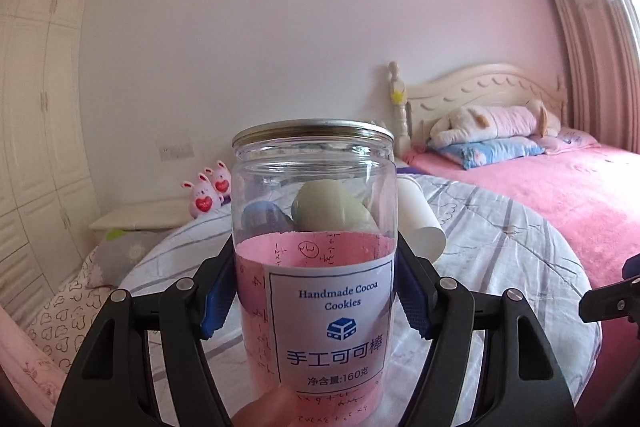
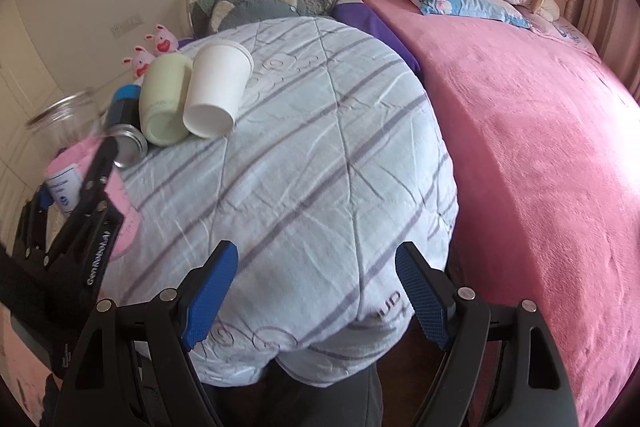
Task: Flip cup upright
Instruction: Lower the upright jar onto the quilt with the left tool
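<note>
Left hand-held gripper (image 1: pixel 316 291): blue pads clamped on both sides of clear jar (image 1: pixel 314 251), jar upright, long axis vertical, metal rim on top, label "Handmade Cocoa Cookies" facing camera.

Right hand-held gripper (image 2: pixel 316 291): fingers spread apart, nothing between them, above striped quilt (image 2: pixel 320 155).

White paper cup (image 2: pixel 218 89): lying on side on quilt, long axis roughly level, base pointing toward camera, mouth away. Touching pale green cup (image 2: pixel 164 107), also on side; blue can (image 2: pixel 126 107) beside it.

Pink bed (image 2: pixel 540 147) to right.
</note>
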### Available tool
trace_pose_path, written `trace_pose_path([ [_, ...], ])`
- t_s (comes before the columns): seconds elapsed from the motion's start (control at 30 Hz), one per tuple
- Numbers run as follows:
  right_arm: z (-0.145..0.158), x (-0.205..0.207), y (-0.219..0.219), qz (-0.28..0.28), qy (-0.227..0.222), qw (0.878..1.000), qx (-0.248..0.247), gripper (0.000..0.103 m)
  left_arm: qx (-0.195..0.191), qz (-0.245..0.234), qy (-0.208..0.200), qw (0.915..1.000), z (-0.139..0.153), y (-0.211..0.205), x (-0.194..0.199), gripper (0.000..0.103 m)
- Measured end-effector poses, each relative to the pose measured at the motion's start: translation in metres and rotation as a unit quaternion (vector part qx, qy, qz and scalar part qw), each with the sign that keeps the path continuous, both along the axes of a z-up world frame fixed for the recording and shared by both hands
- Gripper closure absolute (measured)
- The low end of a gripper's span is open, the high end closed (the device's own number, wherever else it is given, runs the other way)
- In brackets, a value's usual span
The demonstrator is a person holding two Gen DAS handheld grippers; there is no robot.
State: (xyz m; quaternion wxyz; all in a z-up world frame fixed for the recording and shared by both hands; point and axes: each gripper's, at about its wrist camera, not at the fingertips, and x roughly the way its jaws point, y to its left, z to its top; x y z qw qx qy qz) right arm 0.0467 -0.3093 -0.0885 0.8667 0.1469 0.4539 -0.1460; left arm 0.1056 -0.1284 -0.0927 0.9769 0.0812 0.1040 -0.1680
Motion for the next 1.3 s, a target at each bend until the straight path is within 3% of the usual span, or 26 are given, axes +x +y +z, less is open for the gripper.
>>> trace_pose_path([
  [0.57,0.010,-0.026,0.045,0.004,-0.002,1.000,-0.031,0.021,-0.020,-0.036,0.030,0.9987,-0.007,0.029,-0.028,0.031],
  [0.73,0.016,-0.032,0.054,0.006,-0.011,0.999,-0.038,0.021,-0.019,-0.043,0.028,0.9985,-0.006,0.033,-0.033,0.003],
  [0.87,0.021,-0.039,0.058,0.006,-0.020,0.999,-0.040,0.021,-0.022,-0.046,0.024,0.9984,-0.001,0.036,-0.037,0.001],
  [1.0,0.030,-0.047,0.061,0.005,-0.040,0.998,-0.041,0.021,-0.015,-0.045,0.024,0.9986,0.009,0.042,-0.045,0.000],
  [1.3,0.062,-0.069,0.073,0.015,-0.123,0.990,-0.062,0.021,0.014,0.006,0.103,0.9946,0.056,0.065,-0.070,0.000],
])
